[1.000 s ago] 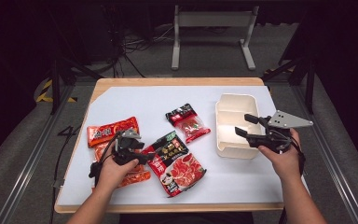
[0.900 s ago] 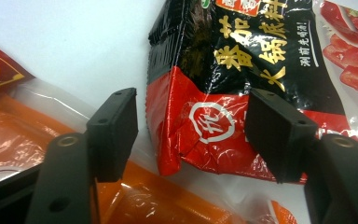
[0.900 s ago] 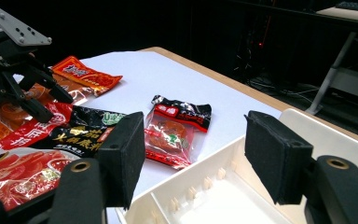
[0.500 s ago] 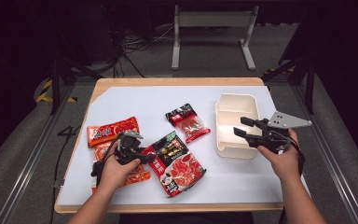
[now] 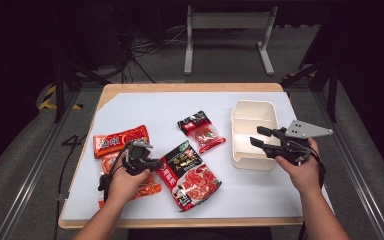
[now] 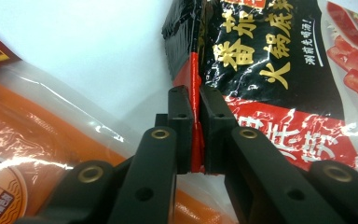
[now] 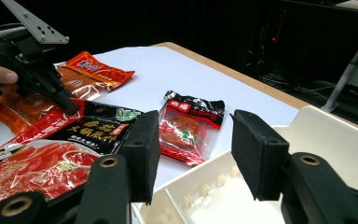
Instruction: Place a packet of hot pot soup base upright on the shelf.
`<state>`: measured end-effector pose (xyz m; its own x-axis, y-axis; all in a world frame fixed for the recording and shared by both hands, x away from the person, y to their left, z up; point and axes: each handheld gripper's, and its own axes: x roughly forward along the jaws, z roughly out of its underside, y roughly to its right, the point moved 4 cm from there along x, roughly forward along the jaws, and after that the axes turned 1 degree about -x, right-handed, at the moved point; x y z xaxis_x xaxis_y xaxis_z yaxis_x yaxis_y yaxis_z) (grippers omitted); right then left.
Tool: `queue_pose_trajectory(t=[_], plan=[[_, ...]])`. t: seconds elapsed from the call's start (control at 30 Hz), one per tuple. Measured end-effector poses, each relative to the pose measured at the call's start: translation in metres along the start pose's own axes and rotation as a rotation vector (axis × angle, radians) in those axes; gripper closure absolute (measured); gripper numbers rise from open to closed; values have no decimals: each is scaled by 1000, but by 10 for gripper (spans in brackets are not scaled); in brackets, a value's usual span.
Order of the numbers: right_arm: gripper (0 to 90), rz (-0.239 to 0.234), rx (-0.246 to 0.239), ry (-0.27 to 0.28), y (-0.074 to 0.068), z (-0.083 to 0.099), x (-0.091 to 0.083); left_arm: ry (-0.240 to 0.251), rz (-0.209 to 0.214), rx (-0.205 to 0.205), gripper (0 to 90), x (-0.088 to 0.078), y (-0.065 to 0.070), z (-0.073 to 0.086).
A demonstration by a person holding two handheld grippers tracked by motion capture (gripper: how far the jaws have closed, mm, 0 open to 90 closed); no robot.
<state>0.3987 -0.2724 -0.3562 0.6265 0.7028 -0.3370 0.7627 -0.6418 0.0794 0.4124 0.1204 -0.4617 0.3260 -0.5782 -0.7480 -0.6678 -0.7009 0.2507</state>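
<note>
Left gripper view has the left gripper [image 6: 196,135] fingers just closed on the hot pot soup base packet [image 6: 279,70] edge, so lift slowly toward the white divided box [image 5: 252,132] while the right gripper [image 5: 259,137] waits half-open over it.

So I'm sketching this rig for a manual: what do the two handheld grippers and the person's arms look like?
Both are black, pistol-like tools with two blocky, flat-padded jaws on arms with brass-coloured pivot rivets. The right gripper carries a grey three-cornered plate dotted with small holes; the left gripper has a grey top piece and trails a black cable. The forearms are bare, with no sleeves or gloves.

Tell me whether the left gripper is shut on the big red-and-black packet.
Shut: the left gripper pinches the packet's red edge between both pads.
</note>
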Motion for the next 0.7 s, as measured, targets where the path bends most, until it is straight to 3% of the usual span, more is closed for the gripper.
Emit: queue_pose_trajectory(t=[0.1, 0.23, 0.4, 0.7], plan=[[523, 2, 0, 0, 0, 0, 0, 12, 3, -2, 864, -2, 1, -1], [522, 1, 1, -1, 1, -1, -1, 98, 19, -1, 870, -12, 6, -8], [527, -7, 11, -9, 3, 0, -2, 155, 25, 17, 873, -21, 16, -16], [536, -13, 24, 24, 3, -8, -10, 287, 39, 119, 872, -51, 44, -35]])
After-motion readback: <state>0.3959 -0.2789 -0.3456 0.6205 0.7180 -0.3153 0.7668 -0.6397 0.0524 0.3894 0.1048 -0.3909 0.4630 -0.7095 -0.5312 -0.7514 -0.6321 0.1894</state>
